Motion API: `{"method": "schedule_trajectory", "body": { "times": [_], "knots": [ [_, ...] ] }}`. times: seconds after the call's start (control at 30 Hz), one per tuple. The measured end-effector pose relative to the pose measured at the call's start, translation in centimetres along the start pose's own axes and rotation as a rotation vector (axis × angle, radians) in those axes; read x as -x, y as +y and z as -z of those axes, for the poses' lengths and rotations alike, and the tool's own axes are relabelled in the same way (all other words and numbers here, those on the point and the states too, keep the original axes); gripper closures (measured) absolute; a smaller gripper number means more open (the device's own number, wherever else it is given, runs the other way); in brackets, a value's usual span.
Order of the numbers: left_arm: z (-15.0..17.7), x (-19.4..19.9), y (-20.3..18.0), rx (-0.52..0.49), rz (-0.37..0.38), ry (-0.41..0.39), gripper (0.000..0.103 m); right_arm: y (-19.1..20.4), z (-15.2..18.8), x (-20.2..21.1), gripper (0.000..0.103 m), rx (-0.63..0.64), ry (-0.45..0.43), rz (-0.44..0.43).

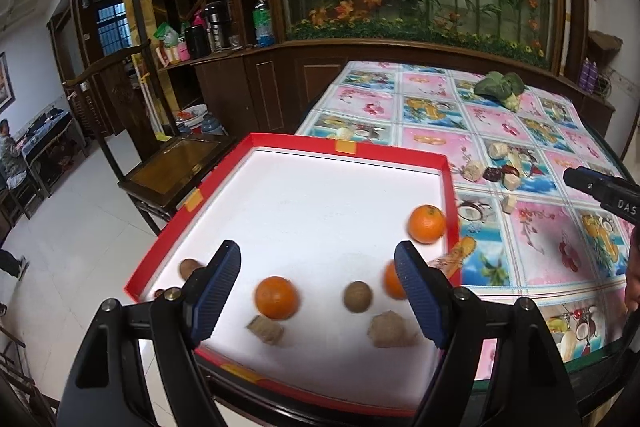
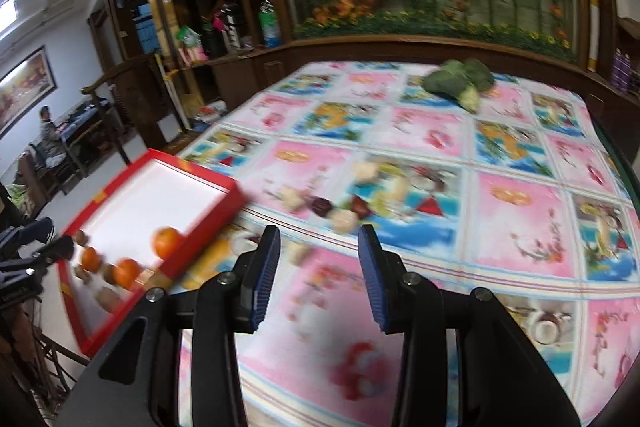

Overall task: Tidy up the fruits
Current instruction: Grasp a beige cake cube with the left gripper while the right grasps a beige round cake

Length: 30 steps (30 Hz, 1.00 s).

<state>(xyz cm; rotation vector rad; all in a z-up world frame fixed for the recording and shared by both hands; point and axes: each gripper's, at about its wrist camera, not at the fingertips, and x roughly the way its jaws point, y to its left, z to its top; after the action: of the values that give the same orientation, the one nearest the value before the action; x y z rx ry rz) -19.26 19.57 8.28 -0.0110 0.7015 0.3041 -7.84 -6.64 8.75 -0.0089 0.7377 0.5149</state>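
Left wrist: tray (image 1: 348,143) (oranges (image 1: 277,297), perhaps nuts)

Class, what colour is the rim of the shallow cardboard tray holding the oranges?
Red, around a white floor; the shallow cardboard tray shows best in the left wrist view.

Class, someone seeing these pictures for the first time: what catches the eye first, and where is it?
The red-rimmed white tray at the table's left edge, holding three oranges. Next, the bright floral tablecloth, with the green broccoli at its far end.

Both wrist views downward, sharing red tray (image 1: 451,187).
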Motion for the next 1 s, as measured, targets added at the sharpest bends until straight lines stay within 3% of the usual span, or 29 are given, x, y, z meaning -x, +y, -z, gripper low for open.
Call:
{"method": "schedule_trajectory", "body": {
  "times": [0.13, 0.3, 0.43, 0.57, 0.83, 1.0],
  "knots": [
    [0.1, -0.2, -1.9, -0.042, 0.030, 0.013, 0.024, -1.7, 1.0, -1.2, 0.061, 0.000, 0.050, 0.004],
    [-0.1, -0.2, -4.0, -0.087, 0.044, 0.020, 0.024, -1.2, 1.4, -3.1, 0.061, 0.002, 0.097, -0.062],
    [-0.5, -0.3, -5.5, -0.111, 0.076, 0.032, 0.024, -0.1, 0.6, -5.5, 0.061, 0.048, 0.115, -0.043],
    [-0.8, -0.4, -7.9, -0.157, 0.095, 0.032, 0.024, -1.1, -0.6, -8.4, 0.061, 0.005, 0.168, -0.018],
    [-1.8, -2.4, -12.4, -0.192, 0.172, 0.080, 0.024, -0.4, -1.1, -11.1, 0.073, 0.100, 0.218, 0.044],
    [-2.5, -4.7, -14.7, -0.181, 0.201, 0.141, 0.024, -2.0, -1.5, -10.9, 0.076, 0.072, 0.221, -0.012]
  ]
}}
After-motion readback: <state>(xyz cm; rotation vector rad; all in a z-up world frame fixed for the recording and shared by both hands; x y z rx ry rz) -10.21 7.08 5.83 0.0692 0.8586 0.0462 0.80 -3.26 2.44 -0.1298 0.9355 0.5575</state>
